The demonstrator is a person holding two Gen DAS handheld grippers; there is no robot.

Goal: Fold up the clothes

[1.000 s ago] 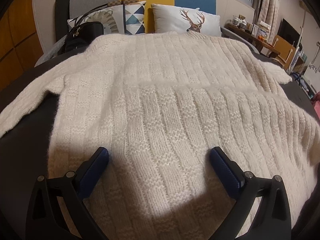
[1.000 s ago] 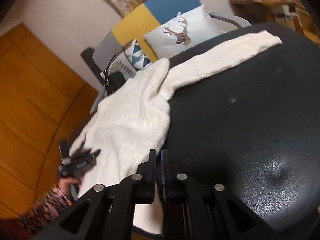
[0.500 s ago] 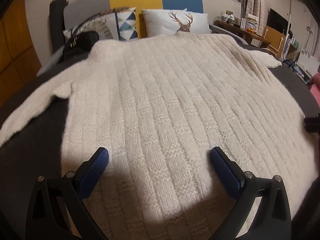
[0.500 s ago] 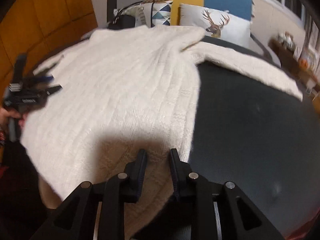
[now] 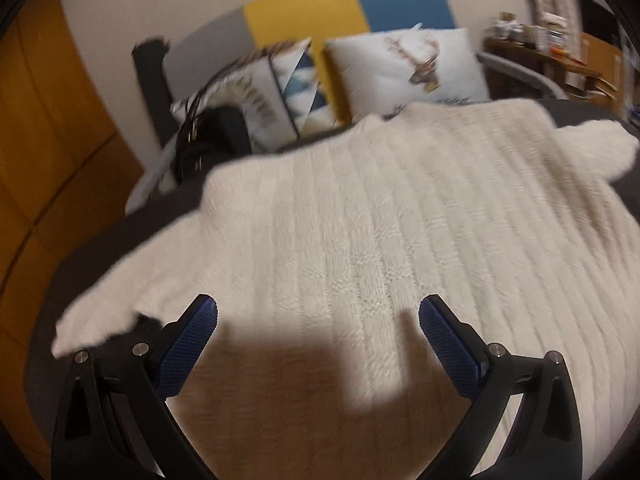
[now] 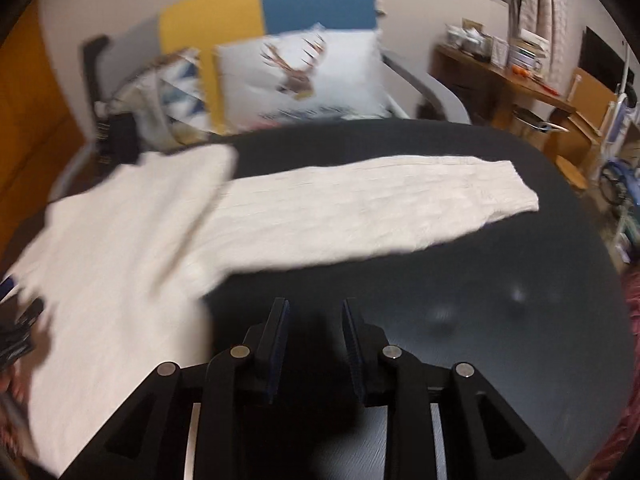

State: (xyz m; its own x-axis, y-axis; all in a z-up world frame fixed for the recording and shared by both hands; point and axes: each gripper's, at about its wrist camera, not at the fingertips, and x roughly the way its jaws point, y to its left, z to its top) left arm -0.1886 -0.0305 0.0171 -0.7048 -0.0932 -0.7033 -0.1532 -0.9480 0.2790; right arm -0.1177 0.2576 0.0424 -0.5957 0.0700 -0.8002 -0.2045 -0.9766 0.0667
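A cream knitted sweater (image 5: 380, 232) lies spread flat on a round black leather surface (image 6: 500, 300). In the left wrist view my left gripper (image 5: 318, 320) hovers open over the sweater's lower body, blue pads wide apart, nothing between them. The sweater's left sleeve (image 5: 120, 300) runs out to the lower left. In the right wrist view one long sleeve (image 6: 380, 208) stretches out to the right across the black surface. My right gripper (image 6: 314, 320) stands open by a narrow gap above bare black leather, just right of the sweater body (image 6: 112, 260), holding nothing.
Behind the surface stands a sofa with a deer-print pillow (image 6: 300, 76), a patterned pillow (image 5: 272, 92) and a black handbag (image 5: 208, 140). A wooden desk with clutter (image 6: 520, 80) sits at the right. The left gripper's tip (image 6: 16, 328) shows at the left edge of the right wrist view.
The right gripper has let go of the sweater hem, opened slightly and swung right over the bare leather. The left gripper has pulled back and turned left, still open. The sweater now lies flat.
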